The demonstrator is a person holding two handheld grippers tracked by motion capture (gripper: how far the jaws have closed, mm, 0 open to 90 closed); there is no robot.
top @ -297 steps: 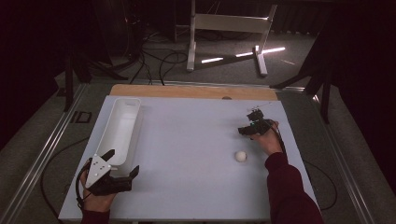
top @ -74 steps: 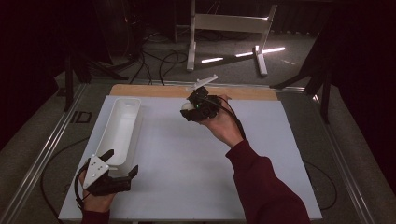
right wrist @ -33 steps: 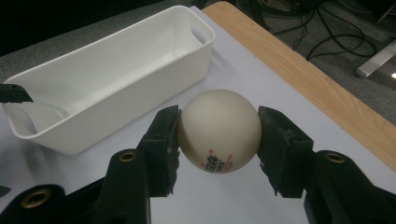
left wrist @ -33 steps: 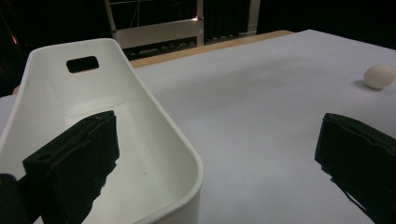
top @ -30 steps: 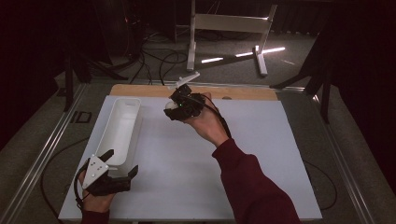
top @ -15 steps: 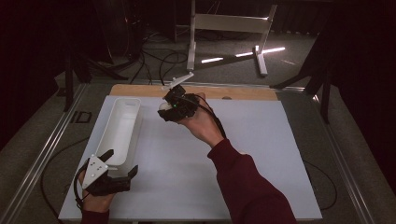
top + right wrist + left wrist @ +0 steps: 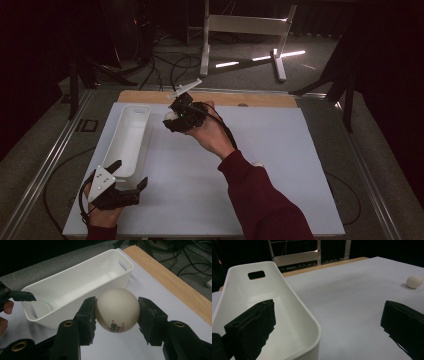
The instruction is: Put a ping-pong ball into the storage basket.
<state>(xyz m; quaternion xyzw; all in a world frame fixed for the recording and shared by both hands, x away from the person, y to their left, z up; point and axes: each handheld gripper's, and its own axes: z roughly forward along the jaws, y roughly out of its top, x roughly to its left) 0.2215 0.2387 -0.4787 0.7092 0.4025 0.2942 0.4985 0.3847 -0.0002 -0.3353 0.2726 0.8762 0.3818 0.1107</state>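
A white ping-pong ball (image 7: 117, 310) with printed lettering sits clamped between the jaws of my right gripper (image 7: 117, 312). In the high view that gripper (image 7: 172, 117) hovers just right of the far end of a long white tray (image 7: 125, 145), ball facing the tray. The tray (image 7: 75, 287) lies empty below and beyond the ball. My left gripper (image 7: 131, 172) stands open at the tray's near end. One of its jaws overlaps the tray (image 7: 294, 305) and the other is over the table. A second white ball (image 7: 414, 281) rests on the table mat.
A white mat (image 7: 280, 150) covers the table, with a wooden strip (image 7: 260, 99) along its far edge. The second ball (image 7: 257, 163) peeks out beside the person's red sleeve (image 7: 260, 200). A metal stand (image 7: 240, 30) and cables lie on the floor beyond.
My right gripper has carried the ball leftward across the far side of the table to beside the tray. The left gripper has stayed still.
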